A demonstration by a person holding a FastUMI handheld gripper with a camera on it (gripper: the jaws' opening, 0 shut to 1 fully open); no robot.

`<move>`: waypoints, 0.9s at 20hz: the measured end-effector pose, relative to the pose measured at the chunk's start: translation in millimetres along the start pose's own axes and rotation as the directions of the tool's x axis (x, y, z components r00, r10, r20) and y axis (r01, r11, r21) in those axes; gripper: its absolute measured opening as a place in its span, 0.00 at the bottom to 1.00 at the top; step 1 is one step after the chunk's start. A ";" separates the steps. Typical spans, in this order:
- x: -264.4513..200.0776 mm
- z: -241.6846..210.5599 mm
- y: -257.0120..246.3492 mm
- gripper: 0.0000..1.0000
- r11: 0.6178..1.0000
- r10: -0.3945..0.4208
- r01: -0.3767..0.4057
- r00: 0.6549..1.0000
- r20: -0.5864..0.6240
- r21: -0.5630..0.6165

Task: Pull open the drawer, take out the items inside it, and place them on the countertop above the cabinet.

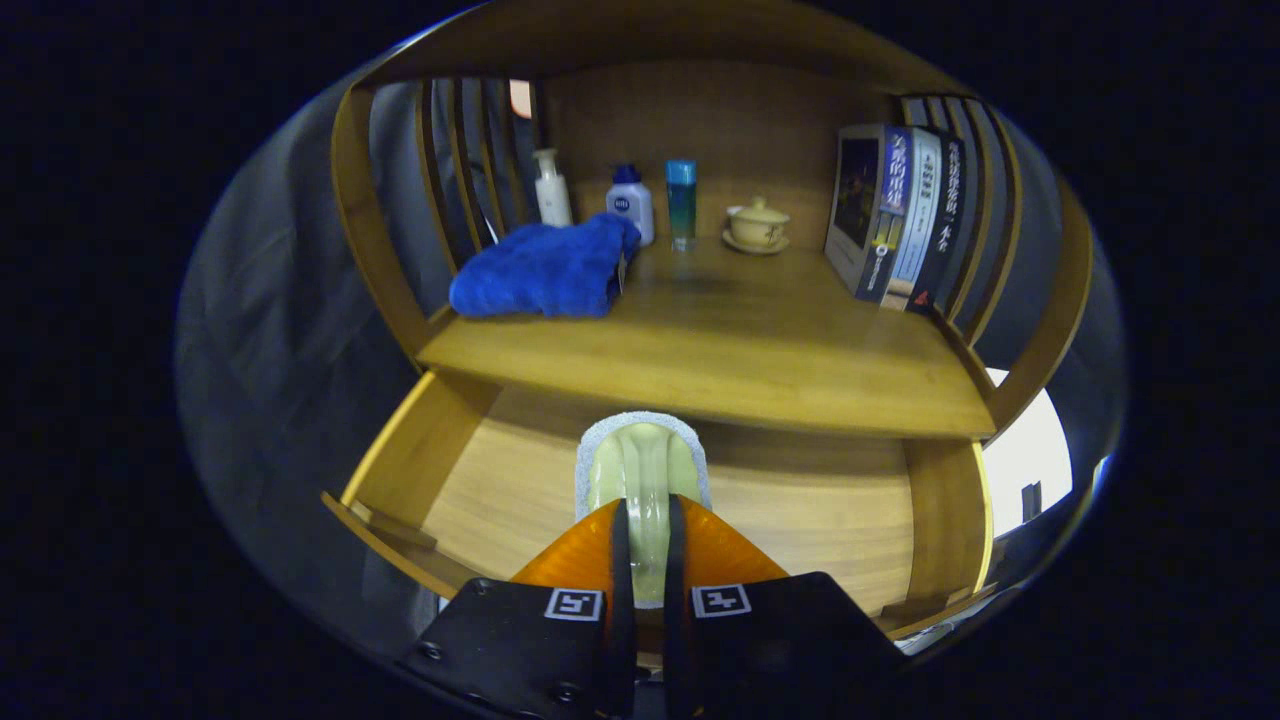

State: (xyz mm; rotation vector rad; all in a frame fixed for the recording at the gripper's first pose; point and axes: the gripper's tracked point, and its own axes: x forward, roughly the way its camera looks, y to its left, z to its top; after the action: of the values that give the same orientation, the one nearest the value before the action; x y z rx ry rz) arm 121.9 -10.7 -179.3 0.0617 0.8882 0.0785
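Wooden cabinet ahead of us, its table lit warm, slatted sides at 9 and 3 o'clock. Below it the drawer stands pulled open, its floor bare where we can see it.

Our tongs sit narrow, both fingers pressed on a pale green scrubber with a rough grey-white backing; it rides above the drawer, just under the table's front edge.

On the table, from 10 o'clock round: a folded blue towel near the left front; behind it a white pump bottle; a white bottle with blue cap, touching the towel's back corner, with a small blue label too small to read; a tall teal bottle; a lidded cream cup on a saucer. At 2 o'clock, a row of books stands upright against the right slats; spine lettering is there, but we cannot make it out.

Square black-and-white markers sit on the tongs' body.
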 end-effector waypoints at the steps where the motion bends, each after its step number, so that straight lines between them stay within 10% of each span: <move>1: -6.7 14.4 -0.3 0.19 1.000 0.004 -0.005 1.000 0.024 0.020; 8: 20.7 120.0 -56.2 0.19 0.987 -0.136 0.124 0.982 0.130 0.100; 18: 95.1 141.9 -31.5 0.19 0.981 -0.187 0.188 0.982 0.025 -0.042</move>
State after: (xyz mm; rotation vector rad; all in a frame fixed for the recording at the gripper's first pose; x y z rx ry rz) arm 293.2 -36.1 -166.1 -0.0627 0.8669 -0.0785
